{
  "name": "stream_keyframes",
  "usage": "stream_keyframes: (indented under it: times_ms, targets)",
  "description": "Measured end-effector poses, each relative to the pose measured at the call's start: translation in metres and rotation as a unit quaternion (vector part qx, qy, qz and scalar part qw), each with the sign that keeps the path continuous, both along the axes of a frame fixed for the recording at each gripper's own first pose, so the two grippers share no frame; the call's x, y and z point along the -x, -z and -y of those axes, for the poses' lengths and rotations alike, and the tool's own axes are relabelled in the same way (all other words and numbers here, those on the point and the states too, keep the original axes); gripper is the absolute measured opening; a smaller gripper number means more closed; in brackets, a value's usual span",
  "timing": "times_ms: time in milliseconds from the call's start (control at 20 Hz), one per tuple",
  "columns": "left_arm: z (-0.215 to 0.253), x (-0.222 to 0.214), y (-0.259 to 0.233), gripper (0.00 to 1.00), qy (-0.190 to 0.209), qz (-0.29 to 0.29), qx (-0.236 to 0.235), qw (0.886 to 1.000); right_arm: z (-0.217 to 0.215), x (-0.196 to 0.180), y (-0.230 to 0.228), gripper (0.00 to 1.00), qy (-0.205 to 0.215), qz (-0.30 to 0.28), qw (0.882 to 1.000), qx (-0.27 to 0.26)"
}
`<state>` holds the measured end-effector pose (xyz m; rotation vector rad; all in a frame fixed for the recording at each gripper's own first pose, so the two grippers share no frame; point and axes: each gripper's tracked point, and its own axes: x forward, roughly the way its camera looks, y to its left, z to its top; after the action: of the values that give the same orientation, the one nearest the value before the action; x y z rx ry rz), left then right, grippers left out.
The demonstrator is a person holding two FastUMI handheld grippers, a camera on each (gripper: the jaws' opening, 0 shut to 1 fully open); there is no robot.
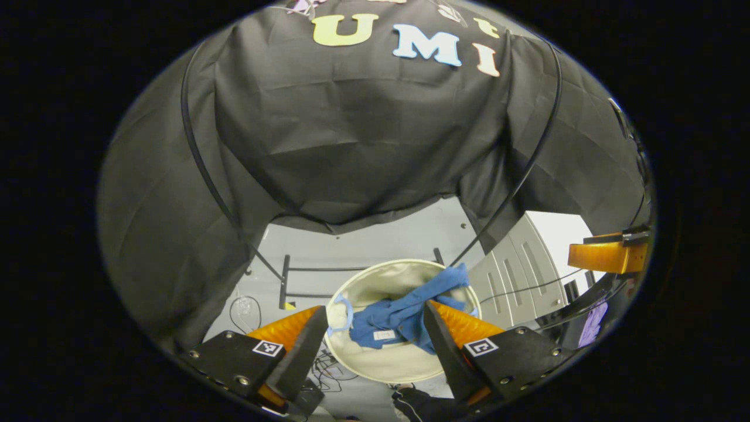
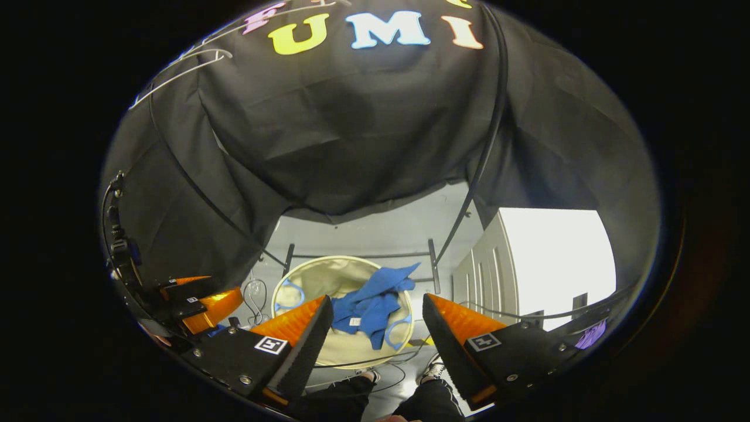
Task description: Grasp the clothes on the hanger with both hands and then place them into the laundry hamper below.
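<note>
In the left gripper view, the left tool (image 1: 375,334) hangs above the floor (image 1: 363,243) with its two orange-and-black fingers spread wide and nothing between them. Below and ahead, framed by the gap, stands the round cream laundry hamper (image 1: 404,366). The blue clothes (image 1: 404,313) lie crumpled inside it, toward the far right of the basin, one corner draped up against the rim. The clothes sit well below the tool, apart from both fingers, though the right finger's tip overlaps them in the picture. A pale blue handle loop (image 1: 344,313) shows at the hamper's left rim. Farther right stands a white cabinet (image 1: 515,275), and the other tool's orange finger pokes in at the right edge.

In the right gripper view, the left tool (image 2: 202,305) shows at the left edge. The right tool (image 2: 375,325) is also spread apart and empty. The hamper (image 2: 316,275) lies below it, with the clothes (image 2: 372,305) heaped in its right half, clear of the fingers. A person's dark trouser legs (image 2: 381,401) and shoes (image 2: 430,370) show at the bottom.
</note>
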<state>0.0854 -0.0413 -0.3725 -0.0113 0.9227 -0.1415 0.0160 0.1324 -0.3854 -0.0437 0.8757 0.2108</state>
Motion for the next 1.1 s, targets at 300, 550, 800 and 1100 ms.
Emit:
stream_keyframes:
  times_ms: [300,550,800,1100]
  targets:
    - [0.061,-0.022,-0.121,0.95,-0.049,0.076,-0.022,0.996,0.049,-0.038,-0.074,0.95,-0.031,0.095,0.995,-0.015]
    - [0.12,-0.032,-0.214,0.96,-0.076,0.144,-0.035,0.986,0.081,-0.059,-0.121,0.95,-0.056,0.152,0.986,-0.047]
    - [0.161,-0.052,-0.29,0.95,-0.106,0.209,-0.045,0.971,0.113,-0.069,-0.148,0.95,-0.087,0.198,0.975,-0.042]
    - [0.188,-0.054,-0.403,0.94,-0.101,0.3,-0.059,0.947,0.145,-0.079,-0.223,0.92,-0.045,0.294,0.953,-0.064]
